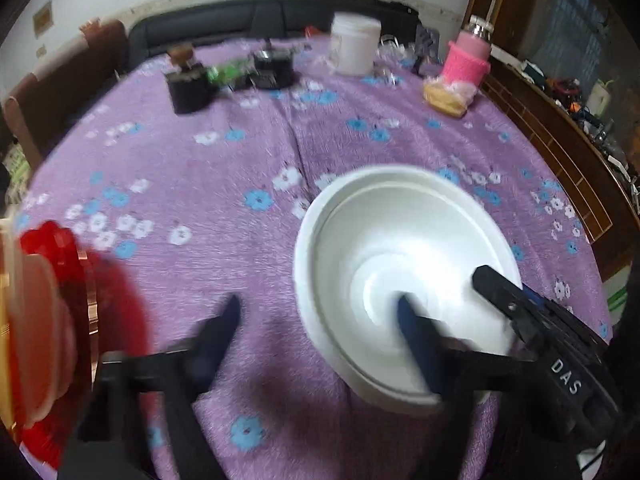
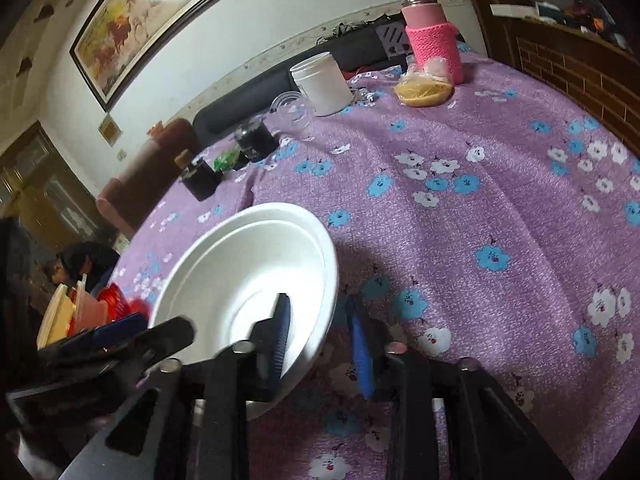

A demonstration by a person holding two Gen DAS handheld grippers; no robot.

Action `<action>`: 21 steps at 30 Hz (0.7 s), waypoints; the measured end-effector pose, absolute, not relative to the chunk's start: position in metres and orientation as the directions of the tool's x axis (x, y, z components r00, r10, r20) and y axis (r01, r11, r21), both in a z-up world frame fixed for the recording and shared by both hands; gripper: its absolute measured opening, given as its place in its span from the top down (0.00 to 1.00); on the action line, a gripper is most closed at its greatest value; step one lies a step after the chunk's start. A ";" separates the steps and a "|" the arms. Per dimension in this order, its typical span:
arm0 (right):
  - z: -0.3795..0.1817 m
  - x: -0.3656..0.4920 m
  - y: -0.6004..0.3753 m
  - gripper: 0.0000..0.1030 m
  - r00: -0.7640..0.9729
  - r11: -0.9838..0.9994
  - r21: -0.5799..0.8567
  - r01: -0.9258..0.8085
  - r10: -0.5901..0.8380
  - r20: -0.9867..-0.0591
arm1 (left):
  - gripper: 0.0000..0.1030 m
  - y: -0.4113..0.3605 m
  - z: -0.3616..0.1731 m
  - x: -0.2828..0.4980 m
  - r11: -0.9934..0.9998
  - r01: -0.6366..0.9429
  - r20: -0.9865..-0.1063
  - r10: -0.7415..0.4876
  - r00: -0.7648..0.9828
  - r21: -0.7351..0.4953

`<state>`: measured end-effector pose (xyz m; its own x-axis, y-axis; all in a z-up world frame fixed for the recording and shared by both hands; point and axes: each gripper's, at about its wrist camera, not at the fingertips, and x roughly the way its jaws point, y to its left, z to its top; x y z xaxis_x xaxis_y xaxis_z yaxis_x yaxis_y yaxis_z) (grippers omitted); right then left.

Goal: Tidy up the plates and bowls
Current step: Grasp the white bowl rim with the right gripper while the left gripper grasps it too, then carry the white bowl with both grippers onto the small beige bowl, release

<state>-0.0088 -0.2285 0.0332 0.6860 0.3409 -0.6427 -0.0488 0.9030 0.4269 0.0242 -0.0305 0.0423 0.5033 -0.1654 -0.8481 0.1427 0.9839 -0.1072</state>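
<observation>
White bowl (image 1: 380,220) (image 2: 240,256): set on the purple flowered tablecloth (image 1: 200,152), near its front edge; a double rim is seen.

Left gripper (image 1: 322,330): jaws spread wide, one finger inside the bowl, the other over the cloth; the near wall is straddled, not pressed.

Right gripper (image 2: 320,342): jaws drawn narrow, the bowl's wall pinched between them.

Red dish (image 1: 52,272): blurred, at the far left.

Smooth matt white foam-like bowl (image 2: 248,272), nubbly purple floral tablecloth (image 2: 480,208), pink knitted bottle sleeve (image 2: 434,50)
</observation>
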 end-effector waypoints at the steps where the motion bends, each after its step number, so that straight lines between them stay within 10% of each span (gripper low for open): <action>1: 0.033 -0.009 -0.227 0.85 0.688 0.909 0.413 -0.050 0.331 -0.646 | 0.80 -0.032 0.038 0.028 0.981 0.150 -0.863 -0.180 0.471 -0.123; 8: 0.034 -0.010 -0.230 0.87 0.694 0.890 0.450 -0.077 0.372 -0.616 | 0.85 -0.028 0.049 0.014 0.977 0.140 -0.852 -0.211 0.479 -0.163; 21: 0.101 -0.045 -0.167 0.86 0.692 0.806 0.523 -0.279 0.546 -0.472 | 0.62 0.043 0.140 -0.064 0.987 0.104 -0.718 -0.163 0.677 -0.126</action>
